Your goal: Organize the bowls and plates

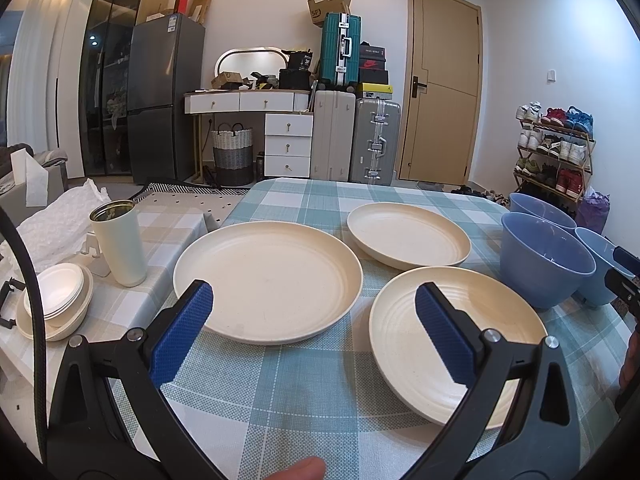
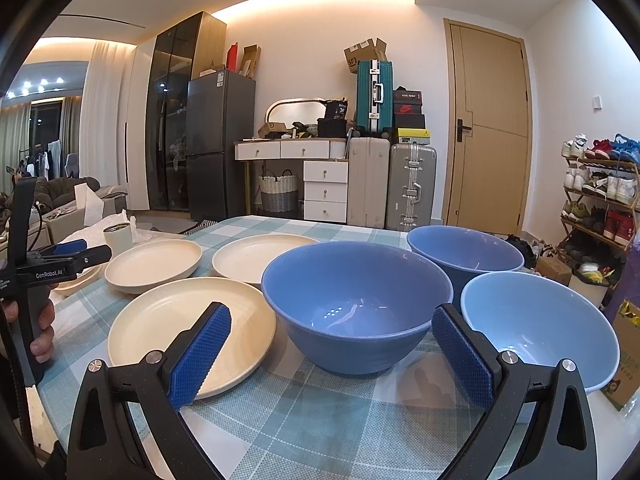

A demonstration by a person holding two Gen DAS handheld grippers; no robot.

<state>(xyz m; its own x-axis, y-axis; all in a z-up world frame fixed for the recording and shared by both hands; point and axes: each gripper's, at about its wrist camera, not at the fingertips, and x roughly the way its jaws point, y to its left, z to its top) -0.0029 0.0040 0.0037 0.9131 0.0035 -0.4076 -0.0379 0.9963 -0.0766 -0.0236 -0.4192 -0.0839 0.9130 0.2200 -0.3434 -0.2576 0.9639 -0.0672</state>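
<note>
Checked table (image 2: 320, 412): three cream plates (image 1: 267, 280), three blue bowls (image 2: 356, 304).

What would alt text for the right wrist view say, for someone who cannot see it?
The open right gripper points at a dark blue bowl on a checked tablecloth, with two more blue bowls to its right. Three cream plates lie separately on the left.

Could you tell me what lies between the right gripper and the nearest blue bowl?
Only bare checked tablecloth separates the right gripper from the bowl, shown in the right wrist view.
</note>
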